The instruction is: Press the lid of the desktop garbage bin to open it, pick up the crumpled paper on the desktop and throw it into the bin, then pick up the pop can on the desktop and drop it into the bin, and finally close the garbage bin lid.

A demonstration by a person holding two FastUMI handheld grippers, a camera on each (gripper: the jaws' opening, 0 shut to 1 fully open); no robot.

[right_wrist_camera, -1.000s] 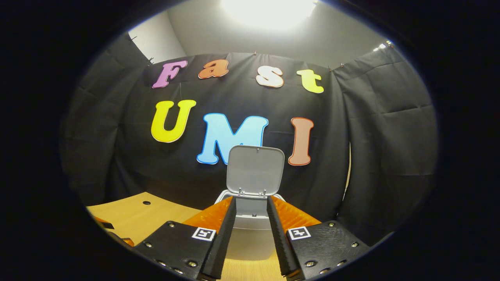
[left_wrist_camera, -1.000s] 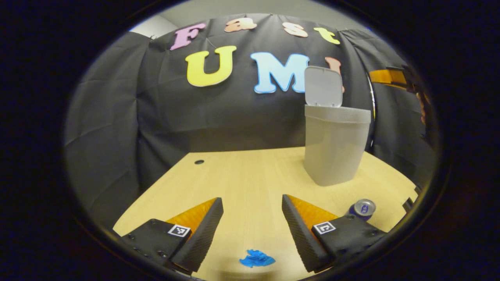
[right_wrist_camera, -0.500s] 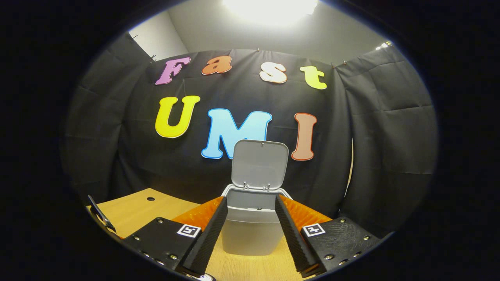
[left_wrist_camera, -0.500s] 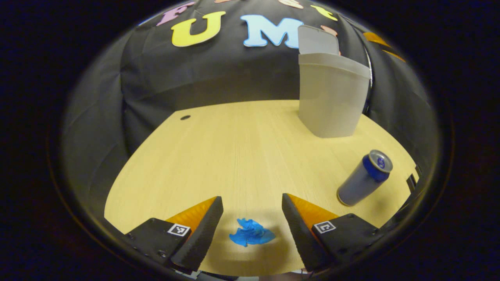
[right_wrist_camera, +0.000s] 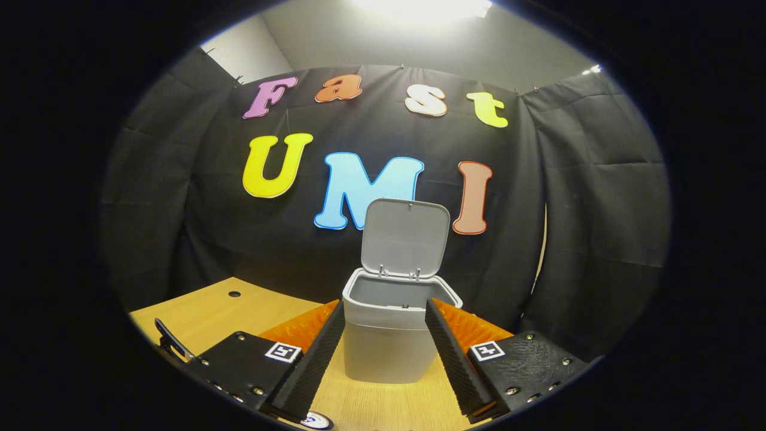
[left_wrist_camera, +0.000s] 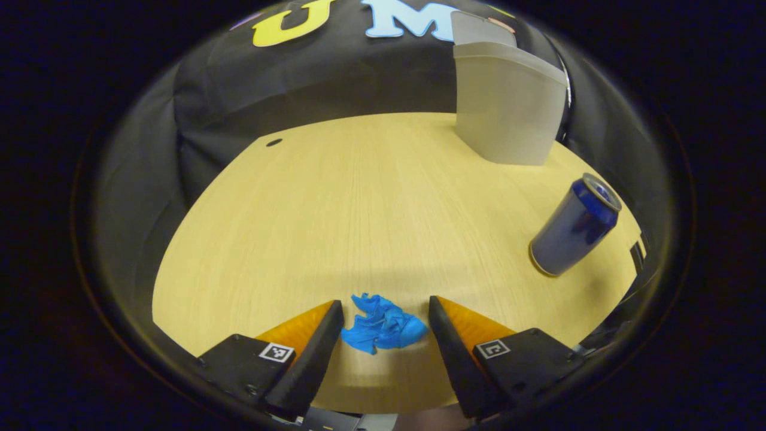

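Both jaws stand open, the left gripper [left_wrist_camera: 383, 326] straddling the crumpled paper [left_wrist_camera: 383, 328] near the bin [left_wrist_camera: 505, 108]. With the lid [right_wrist_camera: 406, 237] up, step 2 is in hand: closing on it comes next.

1. A light wooden desktop [left_wrist_camera: 371, 203] with a rounded edge is seen, with a small dark hole [left_wrist_camera: 274, 142] near its far corner.
2. The desk is enclosed by creased black cloth [right_wrist_camera: 598, 197].
3. A pale wall [right_wrist_camera: 335, 42] above is lit by a bright ceiling light [right_wrist_camera: 422, 7].
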